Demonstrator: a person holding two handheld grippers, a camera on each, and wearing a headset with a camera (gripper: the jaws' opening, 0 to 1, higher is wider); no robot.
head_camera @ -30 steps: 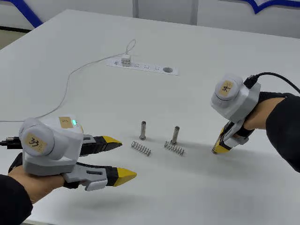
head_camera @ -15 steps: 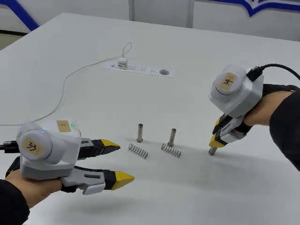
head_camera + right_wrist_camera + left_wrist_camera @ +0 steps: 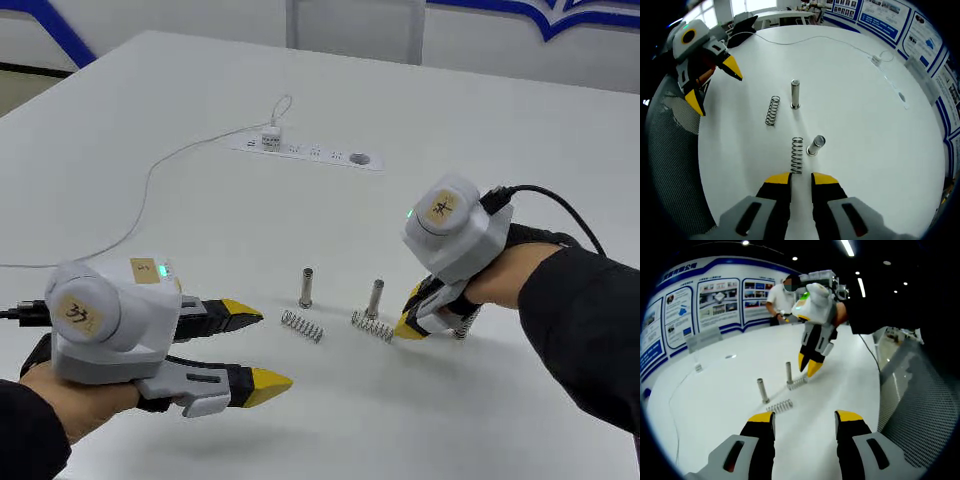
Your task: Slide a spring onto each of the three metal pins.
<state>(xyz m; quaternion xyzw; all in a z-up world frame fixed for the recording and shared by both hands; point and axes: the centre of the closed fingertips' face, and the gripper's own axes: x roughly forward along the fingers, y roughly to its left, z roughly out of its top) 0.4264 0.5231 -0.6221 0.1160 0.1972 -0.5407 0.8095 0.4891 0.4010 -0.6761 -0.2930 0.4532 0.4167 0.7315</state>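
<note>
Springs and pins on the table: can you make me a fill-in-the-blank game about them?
The springs lying flat on the table number ___. Both bare pins stand ___. The left gripper has its jaws wide ___. The right gripper aims at a lying ___.
Missing words: two, upright, open, spring.

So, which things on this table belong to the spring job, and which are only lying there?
For the job: pin, spring beside it; second pin, second spring beside it; left tongs; right tongs.
Lying about: power strip, plug in it, white cable.
</note>
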